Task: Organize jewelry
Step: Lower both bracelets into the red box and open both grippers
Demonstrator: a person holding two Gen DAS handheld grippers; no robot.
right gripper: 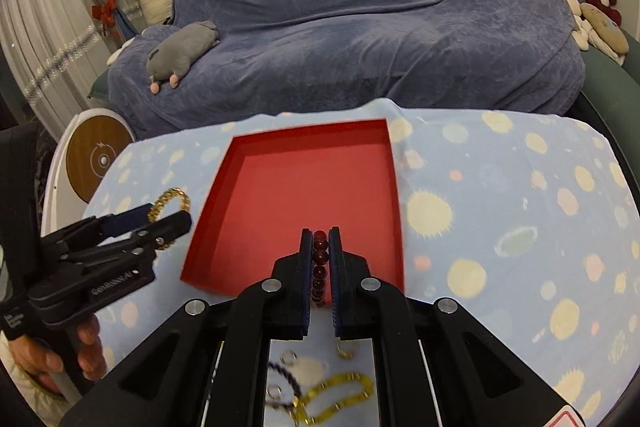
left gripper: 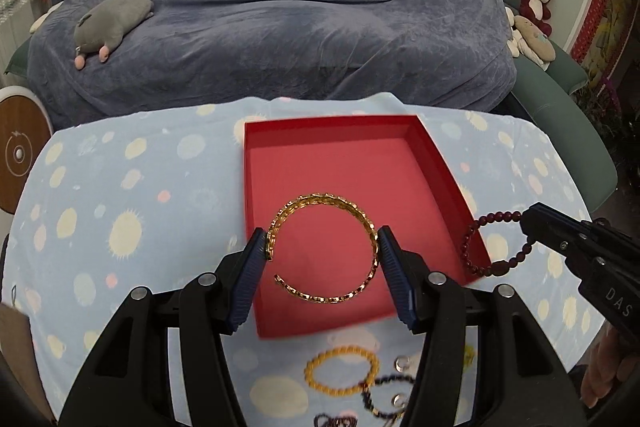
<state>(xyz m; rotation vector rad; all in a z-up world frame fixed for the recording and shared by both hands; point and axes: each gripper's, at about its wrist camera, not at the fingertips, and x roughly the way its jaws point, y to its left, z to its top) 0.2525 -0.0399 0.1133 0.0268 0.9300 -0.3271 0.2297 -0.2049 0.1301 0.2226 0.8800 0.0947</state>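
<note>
Red cardboard, the shallow box (left gripper: 360,163) sits empty on the spotted blue cloth of the surface (left gripper: 120,187), so nothing has been put away yet. The left hand-held gripper (left gripper: 324,247) is spread about as wide as the gold chain bangle (left gripper: 320,211) it carries, its blue pads (left gripper: 256,255) pressing the bangle's two outer sides; the bangle hangs above the near part of the box, directly ahead of the fingers. To its right, the right hand-held gripper (right gripper: 320,247) is closed tight on a dark red bead bracelet (right gripper: 320,267), whose loop hangs over the box's near right corner in the left wrist view. Both pieces look ready to be released into the box, which would be the first deposits. Below and behind the fingers, more jewelry lies on the cloth: a yellow bead bracelet (left gripper: 340,371), a dark bead strand (left gripper: 380,399) and small silver rings (left gripper: 402,363). Most of the sorting therefore appears to remain.
</note>
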